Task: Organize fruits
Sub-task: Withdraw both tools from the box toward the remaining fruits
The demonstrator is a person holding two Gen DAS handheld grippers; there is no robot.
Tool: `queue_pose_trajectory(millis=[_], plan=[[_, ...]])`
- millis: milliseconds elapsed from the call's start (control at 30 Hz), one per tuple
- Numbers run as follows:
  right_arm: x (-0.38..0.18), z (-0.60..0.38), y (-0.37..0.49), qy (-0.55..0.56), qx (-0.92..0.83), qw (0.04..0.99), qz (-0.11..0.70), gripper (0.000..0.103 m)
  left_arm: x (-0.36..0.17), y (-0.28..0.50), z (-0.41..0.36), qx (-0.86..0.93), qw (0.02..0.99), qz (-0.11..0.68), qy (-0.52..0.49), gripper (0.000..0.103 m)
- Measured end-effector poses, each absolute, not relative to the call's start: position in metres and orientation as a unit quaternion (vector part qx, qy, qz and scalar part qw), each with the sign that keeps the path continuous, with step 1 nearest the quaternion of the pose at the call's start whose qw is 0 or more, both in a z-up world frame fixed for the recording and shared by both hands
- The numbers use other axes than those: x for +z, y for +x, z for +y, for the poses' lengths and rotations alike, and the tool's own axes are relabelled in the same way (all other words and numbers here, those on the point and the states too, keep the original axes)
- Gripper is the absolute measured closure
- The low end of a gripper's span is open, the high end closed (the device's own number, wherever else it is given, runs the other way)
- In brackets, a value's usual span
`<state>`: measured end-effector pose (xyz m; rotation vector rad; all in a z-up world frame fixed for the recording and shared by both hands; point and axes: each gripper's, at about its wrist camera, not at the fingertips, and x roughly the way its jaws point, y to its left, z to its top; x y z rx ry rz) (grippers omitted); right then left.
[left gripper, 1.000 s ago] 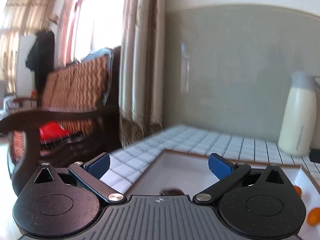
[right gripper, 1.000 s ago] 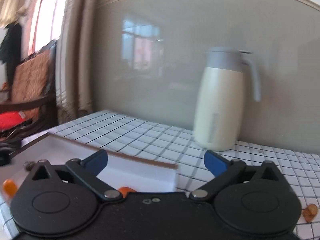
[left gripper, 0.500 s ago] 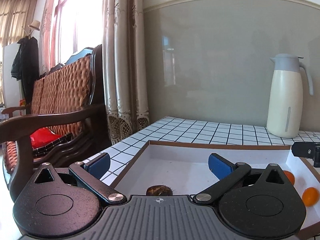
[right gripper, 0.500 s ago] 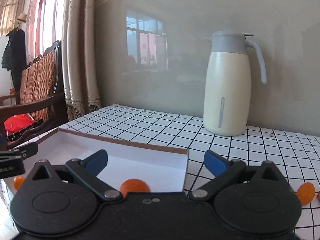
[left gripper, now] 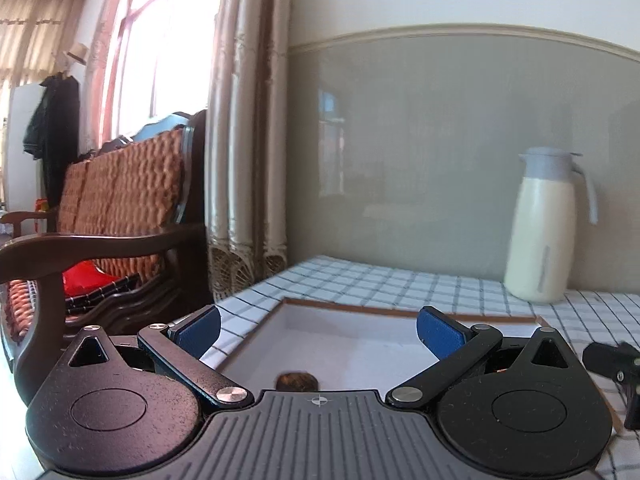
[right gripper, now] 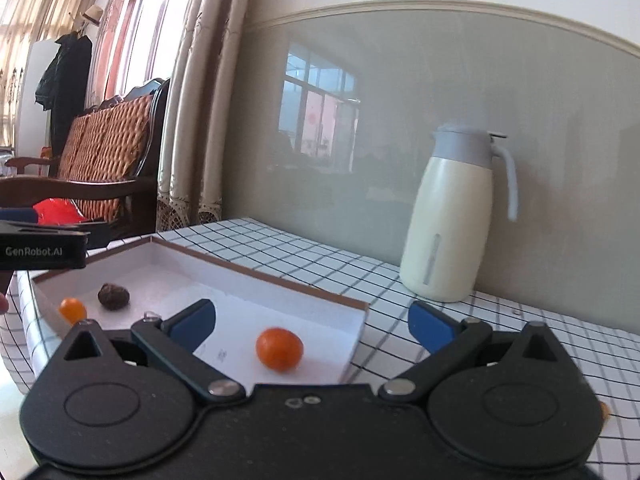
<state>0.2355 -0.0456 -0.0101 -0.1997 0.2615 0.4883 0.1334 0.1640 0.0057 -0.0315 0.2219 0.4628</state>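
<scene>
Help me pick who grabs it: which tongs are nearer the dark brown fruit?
Left. The left tongs hover right over the dark brown fruit; the right tongs sit farther along the tray.

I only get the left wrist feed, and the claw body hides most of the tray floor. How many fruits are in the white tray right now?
Observer: Three. The dark wrinkled fruit you half see, plus two orange ones in the tray.
Operator: Where do the orange ones lie?
Observer: The small orange fruit is close beside the dark one at the left end. The larger orange fruit sits apart, toward the right end.
Operator: Is the right claw carrying anything?
Observer: No, the right claw is open with nothing between its fingers.
</scene>
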Motion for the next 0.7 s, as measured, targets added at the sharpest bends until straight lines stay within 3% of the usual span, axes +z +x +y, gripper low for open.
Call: queue_pose_trajectory(millis=[700], plan=[[-0.014, -0.159, 0.209, -0.1, 0.131, 0.973, 0.159, 0.006, 0.004, 0.128, 0.04, 0.064, 0.991, 0.11, 0.031, 0.0]])
